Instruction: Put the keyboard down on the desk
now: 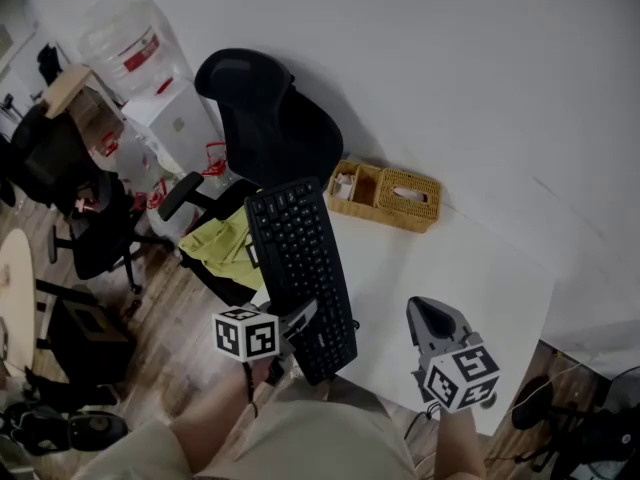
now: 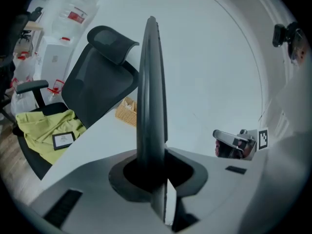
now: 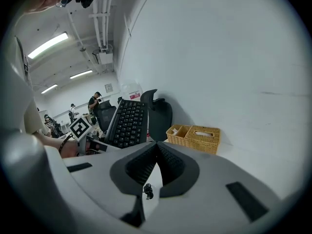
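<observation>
The black keyboard (image 1: 300, 268) hangs in the air over the desk's left edge, tilted so its keys face the right side. My left gripper (image 1: 305, 320) is shut on its near end. In the left gripper view the keyboard (image 2: 151, 91) runs edge-on up from between the jaws of the left gripper (image 2: 153, 155). My right gripper (image 1: 428, 316) is over the white desk (image 1: 460, 258), to the right of the keyboard and apart from it. In the right gripper view the right gripper (image 3: 156, 145) is shut with nothing in it, and the keyboard (image 3: 127, 123) shows at the left.
A wicker basket (image 1: 385, 195) with a tissue box stands at the desk's far edge by the wall. A black office chair (image 1: 270, 118) with a yellow-green cloth (image 1: 222, 243) on its seat stands left of the desk. Further left are a water dispenser (image 1: 150, 78) and more chairs.
</observation>
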{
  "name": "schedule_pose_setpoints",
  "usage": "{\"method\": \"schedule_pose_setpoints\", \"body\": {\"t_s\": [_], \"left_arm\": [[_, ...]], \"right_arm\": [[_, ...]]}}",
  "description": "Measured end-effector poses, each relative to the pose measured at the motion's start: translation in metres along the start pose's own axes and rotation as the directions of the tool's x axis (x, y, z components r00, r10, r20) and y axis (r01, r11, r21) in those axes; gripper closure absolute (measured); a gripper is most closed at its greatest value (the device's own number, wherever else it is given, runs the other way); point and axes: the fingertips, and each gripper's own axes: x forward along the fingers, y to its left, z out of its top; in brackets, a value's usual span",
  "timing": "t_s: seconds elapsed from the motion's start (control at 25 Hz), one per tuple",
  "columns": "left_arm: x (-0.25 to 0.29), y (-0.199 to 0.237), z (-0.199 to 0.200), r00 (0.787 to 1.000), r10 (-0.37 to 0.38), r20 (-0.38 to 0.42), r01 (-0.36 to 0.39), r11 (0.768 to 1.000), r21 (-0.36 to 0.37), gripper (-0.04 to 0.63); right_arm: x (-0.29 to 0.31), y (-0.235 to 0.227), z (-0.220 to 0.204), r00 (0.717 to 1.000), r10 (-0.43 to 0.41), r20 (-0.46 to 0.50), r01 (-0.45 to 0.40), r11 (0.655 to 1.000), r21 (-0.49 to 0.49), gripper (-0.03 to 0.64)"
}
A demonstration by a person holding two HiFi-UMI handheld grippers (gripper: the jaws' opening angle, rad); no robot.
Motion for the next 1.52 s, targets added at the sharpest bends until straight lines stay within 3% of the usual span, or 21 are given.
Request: {"method": "schedule_pose_setpoints", "body": {"t_s": [0.12,0.52,0.68,0.88,1.04,1.28,1.52], "left_arm": [[0.016,0.015,-0.008,0.999,0.002,-0.035,-0.003,1.000,-0.022,0.512],[0.066,0.063,-0.030,0.983,0.065,-0.171,-0.066,0.998,0.005,0.499],[0.086,0.080,-0.047,0.976,0.071,-0.208,-0.084,0.995,-0.055,0.492],[0.099,0.094,-0.055,0.976,0.099,-0.195,-0.127,0.983,-0.134,0.483],[0.112,0.103,-0.059,0.969,0.117,-0.219,-0.153,0.975,-0.161,0.471],[0.121,0.106,-0.056,0.959,0.158,-0.234,-0.185,0.978,-0.098,0.459],[0.117,0.120,-0.057,0.911,0.312,-0.269,-0.315,0.949,0.032,0.322]], "right_arm": [[0.007,-0.004,-0.012,1.000,-0.012,-0.022,0.012,1.000,0.018,0.592],[0.013,-0.020,-0.048,0.995,-0.048,-0.084,0.056,0.994,0.094,0.592],[0.015,-0.030,-0.060,0.993,-0.055,-0.100,0.067,0.991,0.116,0.592],[0.021,-0.031,-0.072,0.993,-0.052,-0.106,0.067,0.987,0.145,0.592],[0.027,-0.025,-0.084,0.990,-0.033,-0.135,0.054,0.987,0.150,0.592],[0.036,-0.018,-0.095,0.987,-0.019,-0.160,0.044,0.987,0.155,0.592],[0.040,-0.011,-0.102,0.985,-0.001,-0.170,0.027,0.988,0.150,0.592]]}}
